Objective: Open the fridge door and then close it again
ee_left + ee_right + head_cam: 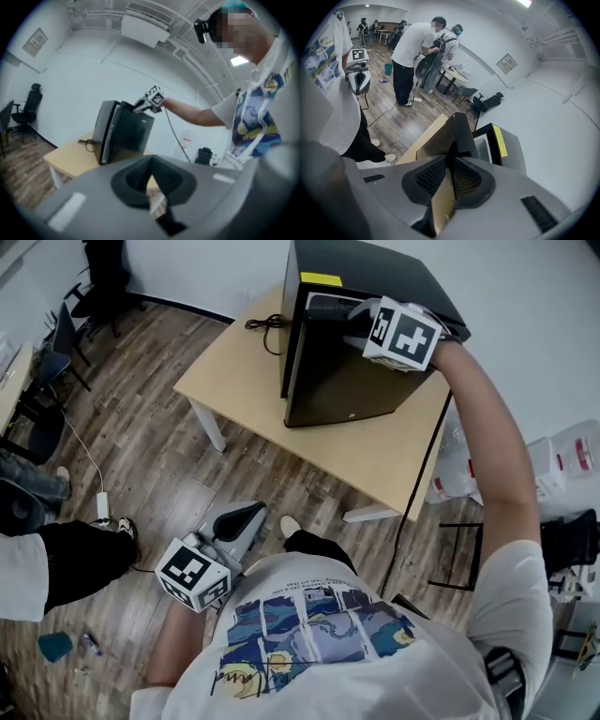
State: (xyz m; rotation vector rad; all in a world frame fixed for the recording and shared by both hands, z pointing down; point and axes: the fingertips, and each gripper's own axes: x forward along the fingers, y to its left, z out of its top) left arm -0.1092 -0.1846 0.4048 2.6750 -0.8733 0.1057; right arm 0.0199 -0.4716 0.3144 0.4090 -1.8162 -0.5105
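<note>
Two tools are splitting duties: right tool (351, 321) apparently clamped on the ajar fridge door (342, 381) atop the surface (234, 371), swinging it, left tool (242, 519) hanging closed, empty.

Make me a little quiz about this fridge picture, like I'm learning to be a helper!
1. True or false: the small black fridge stands on the floor.
2. Which one grips the top edge of the black fridge door? A) left gripper B) right gripper
3. Fill in: the door is slightly ____.
Key: 1 false, it stands on the light wooden table. 2 B, the right gripper; the left gripper hangs low, jaws shut, empty. 3 open.
</note>
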